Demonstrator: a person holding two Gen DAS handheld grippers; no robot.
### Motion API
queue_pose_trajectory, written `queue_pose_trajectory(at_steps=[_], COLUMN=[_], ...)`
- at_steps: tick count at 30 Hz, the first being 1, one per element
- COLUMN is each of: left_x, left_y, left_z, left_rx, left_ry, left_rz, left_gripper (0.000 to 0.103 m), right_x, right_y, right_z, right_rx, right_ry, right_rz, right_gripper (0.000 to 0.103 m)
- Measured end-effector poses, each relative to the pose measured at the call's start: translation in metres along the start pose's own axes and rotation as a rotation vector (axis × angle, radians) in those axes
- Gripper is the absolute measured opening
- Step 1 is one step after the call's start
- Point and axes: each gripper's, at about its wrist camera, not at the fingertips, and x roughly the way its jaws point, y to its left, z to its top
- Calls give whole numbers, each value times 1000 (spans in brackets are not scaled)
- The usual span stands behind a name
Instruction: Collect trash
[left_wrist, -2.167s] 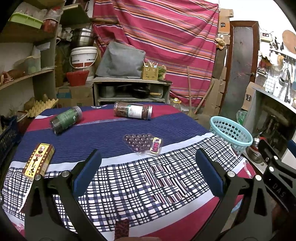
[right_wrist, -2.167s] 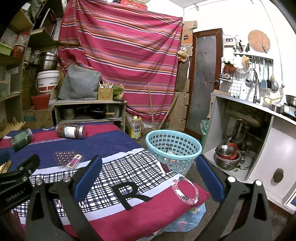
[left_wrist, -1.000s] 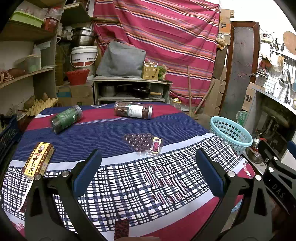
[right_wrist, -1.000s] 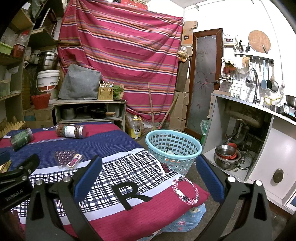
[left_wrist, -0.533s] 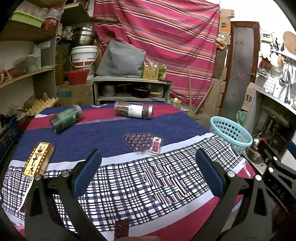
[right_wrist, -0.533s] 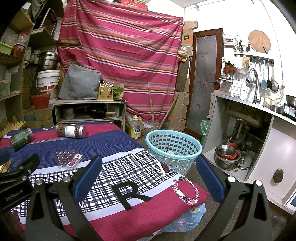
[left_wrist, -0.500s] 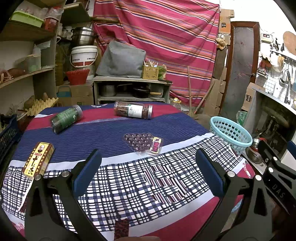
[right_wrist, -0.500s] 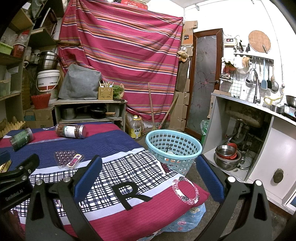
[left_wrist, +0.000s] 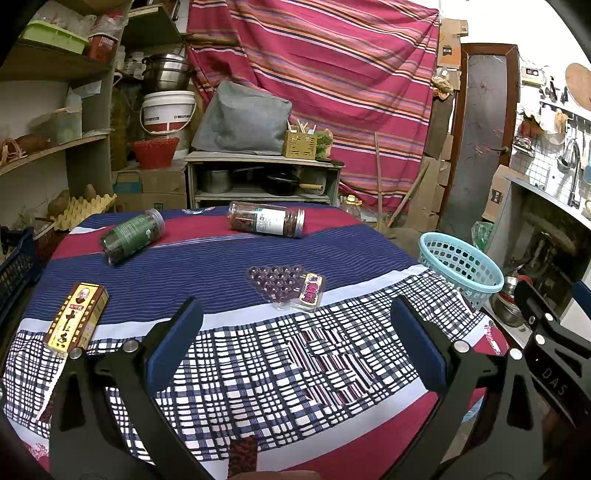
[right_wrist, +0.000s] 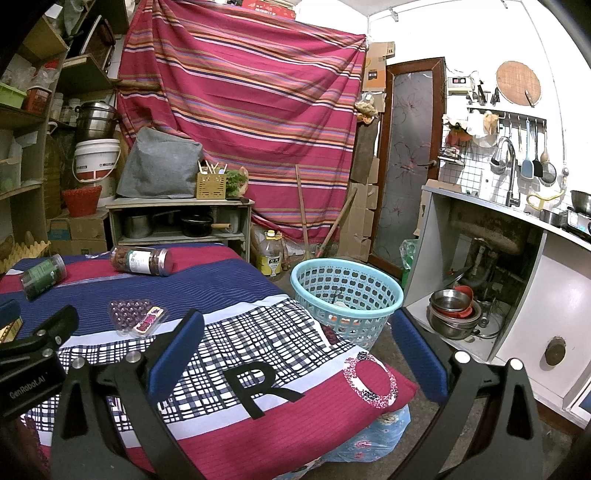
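On the cloth-covered table (left_wrist: 258, 362) lie a clear plastic blister tray (left_wrist: 286, 286) in the middle, a yellow box (left_wrist: 75, 319) at the left, a green-labelled jar (left_wrist: 131, 236) on its side and a brown-filled jar (left_wrist: 266, 219) on its side at the back. A light blue basket (right_wrist: 345, 295) stands on the floor off the table's right edge. My left gripper (left_wrist: 295, 347) is open and empty above the near part of the table. My right gripper (right_wrist: 295, 350) is open and empty over the table's right corner, short of the basket.
Shelves (left_wrist: 55, 140) with buckets and pots stand at the back left. A low shelf unit (left_wrist: 258, 177) stands behind the table. A sink cabinet (right_wrist: 498, 280) with metal bowls (right_wrist: 452, 314) is at the right. A dark blue crate (left_wrist: 16, 266) sits at the table's left.
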Motion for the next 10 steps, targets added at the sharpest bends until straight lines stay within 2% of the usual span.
queue_pose_trajectory(at_steps=[10], left_x=[0], left_y=[0], left_z=[0], left_rx=[-1], left_ry=[0], left_rz=[-1], left_gripper=[98], right_x=[0], right_y=[0], right_z=[0], right_rx=[0], right_ry=[0], right_rz=[0], right_gripper=[99])
